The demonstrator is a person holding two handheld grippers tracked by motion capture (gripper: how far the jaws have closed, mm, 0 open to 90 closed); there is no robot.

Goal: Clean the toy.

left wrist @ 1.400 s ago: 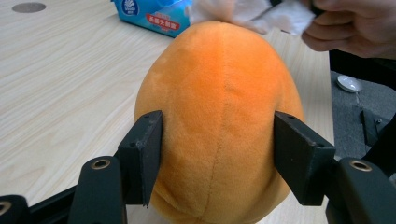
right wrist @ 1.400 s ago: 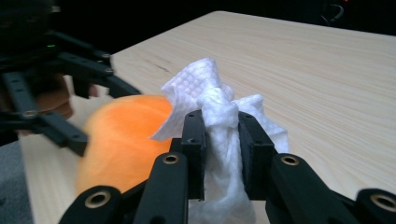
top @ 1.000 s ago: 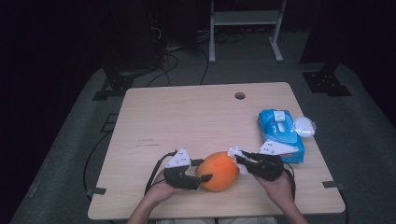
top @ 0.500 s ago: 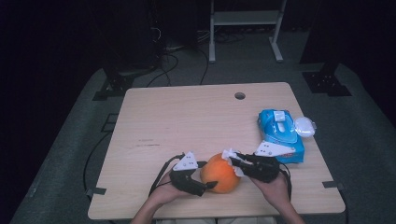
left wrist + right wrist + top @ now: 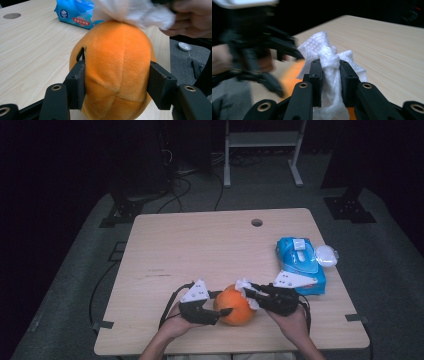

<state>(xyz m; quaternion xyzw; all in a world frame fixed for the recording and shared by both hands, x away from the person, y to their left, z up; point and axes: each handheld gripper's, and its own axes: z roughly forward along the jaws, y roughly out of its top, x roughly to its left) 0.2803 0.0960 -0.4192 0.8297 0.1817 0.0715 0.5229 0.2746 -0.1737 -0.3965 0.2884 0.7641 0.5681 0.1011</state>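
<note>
- The orange plush ball rests on the bench near its front edge, between both hands.
- The left hand-held gripper has just been closing; its jaws now press the ball's two sides.
- The right hand-held gripper is clamped tight on a white wipe, which touches the ball's top.
- A blue wipes packet lies near the right edge.

- A pale wooden surface with a round hole near its far edge.
- A blue pack of wet wipes lies flat near the surface's right edge, a white flap on top.
- A small clear lid sits just beside the pack, at its right.
- Grey carpet surrounds the surface.
- Black cables trail on the floor beyond.
</note>
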